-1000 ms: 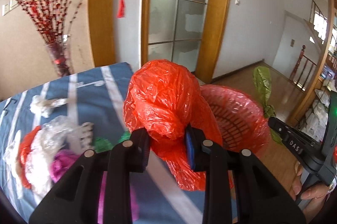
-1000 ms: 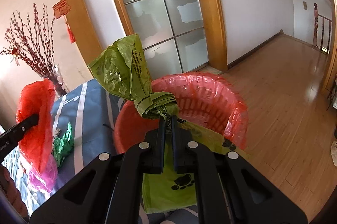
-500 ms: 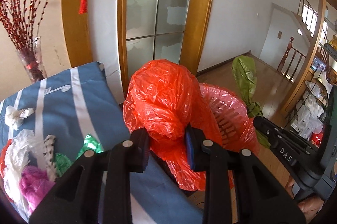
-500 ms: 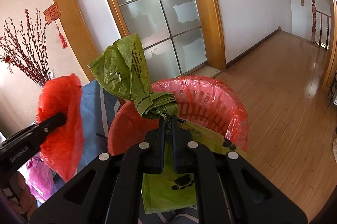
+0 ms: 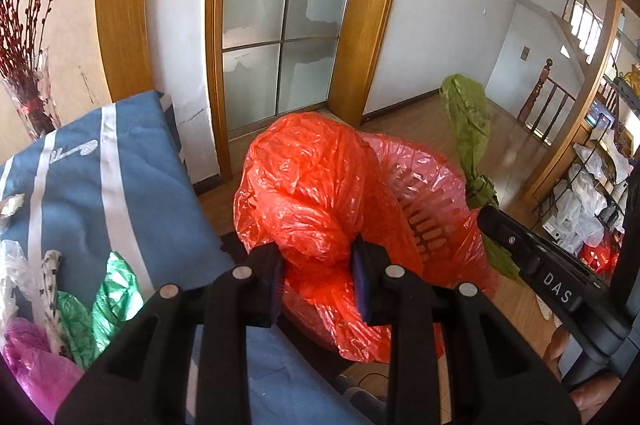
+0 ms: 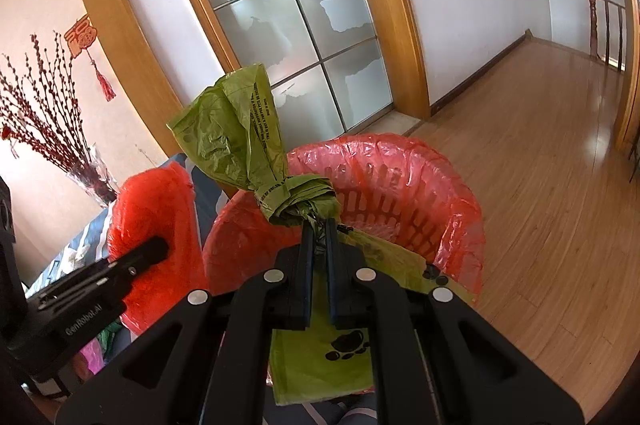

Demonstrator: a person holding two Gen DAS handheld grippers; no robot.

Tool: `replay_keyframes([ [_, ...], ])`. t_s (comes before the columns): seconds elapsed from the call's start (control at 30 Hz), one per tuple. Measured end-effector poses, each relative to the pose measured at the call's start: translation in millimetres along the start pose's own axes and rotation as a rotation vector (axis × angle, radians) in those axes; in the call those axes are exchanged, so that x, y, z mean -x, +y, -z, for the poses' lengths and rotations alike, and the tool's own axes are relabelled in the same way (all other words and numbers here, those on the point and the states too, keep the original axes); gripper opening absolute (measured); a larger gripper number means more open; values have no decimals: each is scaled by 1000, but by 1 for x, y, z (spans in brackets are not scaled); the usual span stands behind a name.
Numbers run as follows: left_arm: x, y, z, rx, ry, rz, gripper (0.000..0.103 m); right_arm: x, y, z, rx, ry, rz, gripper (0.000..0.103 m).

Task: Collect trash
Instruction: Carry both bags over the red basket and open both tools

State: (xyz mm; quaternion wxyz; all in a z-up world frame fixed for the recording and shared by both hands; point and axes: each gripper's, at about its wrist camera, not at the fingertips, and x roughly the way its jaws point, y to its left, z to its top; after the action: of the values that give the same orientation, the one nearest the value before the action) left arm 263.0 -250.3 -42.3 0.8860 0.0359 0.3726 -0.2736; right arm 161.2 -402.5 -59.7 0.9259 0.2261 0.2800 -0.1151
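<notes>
Above the rim of the red-lined basket, the left hand-held gripper has its two fingers partly closed, pinching a crumpled orange-red plastic bag that bulges up between and ahead of them and hangs down below. The right hand-held gripper has its jaws nearly together, clamped on the knotted neck of a green plastic bag; the bag's loose top stands up above the knot, and its printed body with a black paw mark drapes beneath the fingers, over the basket's near rim. One basket shows, a slotted red bin lined with a thin red film, standing on the wooden floor beside the bench, which is covered in a blue cloth with white stripes. Only the left wrist view shows the trash on that cloth: one green crinkled wrapper, one magenta bag, a whitish clear bag and a spotted white strip, grouped near the bench's left edge. Only the right wrist view shows the paw print and the black lettering on the green bag. Each view catches the other gripper from the side, with its bag.
</notes>
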Motion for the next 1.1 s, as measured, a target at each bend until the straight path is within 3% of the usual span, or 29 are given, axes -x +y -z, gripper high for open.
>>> replay_keyframes([
  [0.5,-19,-13,-2,-21,22,49,33,-11,-7,-10,-53,16,-30,8],
  [0.7,-21,-8,0,-32,30,33,45,-9,-9,-9,-53,9,-14,36],
  [0.9,-20,-2,0,-25,32,31,53,-8,-12,-7,-65,7,5,37],
  [1.1,-13,0,1,-20,30,29,53,-3,-9,-6,-45,-3,27,37],
])
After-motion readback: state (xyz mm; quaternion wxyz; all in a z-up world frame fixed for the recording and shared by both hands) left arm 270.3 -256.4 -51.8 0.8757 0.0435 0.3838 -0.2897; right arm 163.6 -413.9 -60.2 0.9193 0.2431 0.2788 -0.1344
